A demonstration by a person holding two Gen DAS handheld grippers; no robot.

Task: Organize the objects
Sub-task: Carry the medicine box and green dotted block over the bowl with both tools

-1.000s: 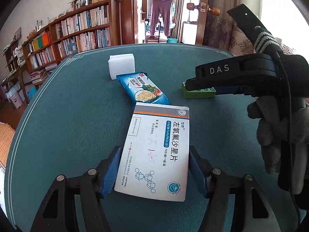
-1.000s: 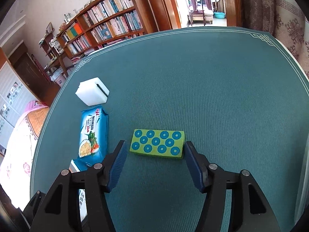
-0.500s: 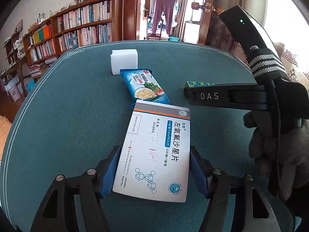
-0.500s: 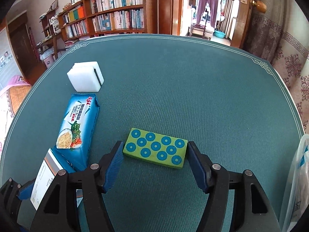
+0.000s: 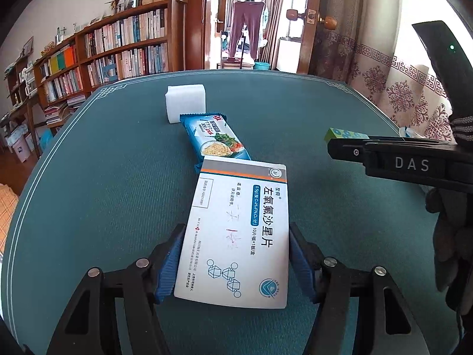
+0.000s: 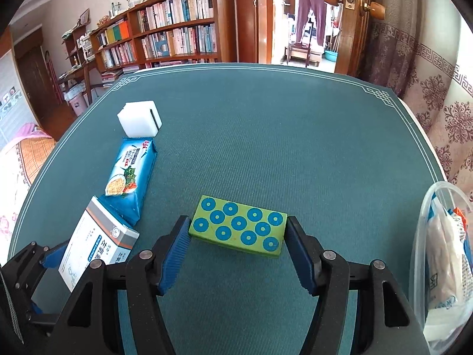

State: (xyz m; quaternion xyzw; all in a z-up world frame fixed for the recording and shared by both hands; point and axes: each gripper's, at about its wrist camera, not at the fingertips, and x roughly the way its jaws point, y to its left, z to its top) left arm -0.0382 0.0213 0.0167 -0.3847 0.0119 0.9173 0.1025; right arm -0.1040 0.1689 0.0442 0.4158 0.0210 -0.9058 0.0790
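Note:
A white medicine box [image 5: 239,230] with blue print lies between the blue pads of my left gripper [image 5: 236,230], whose jaws are closing on its long sides. Its far end sits over a blue noodle packet [image 5: 215,139]. In the right wrist view the same medicine box [image 6: 94,242] is tilted in the left gripper [image 6: 44,254]. My right gripper [image 6: 238,222] is shut on the ends of a green block [image 6: 239,226] with blue rings, just above the cloth. A white cube [image 5: 185,103] stands behind the packet.
A teal cloth covers the round table [image 6: 295,133]. At its right edge is a clear plastic bag [image 6: 443,251] holding packets. A gloved hand [image 5: 449,236] grips the right tool. Bookshelves, a doorway and curtains stand beyond the table.
The right gripper has carried the green block to the right and slightly up, and its view has swung so that the clear bag shows. The left gripper and medicine box stayed put.

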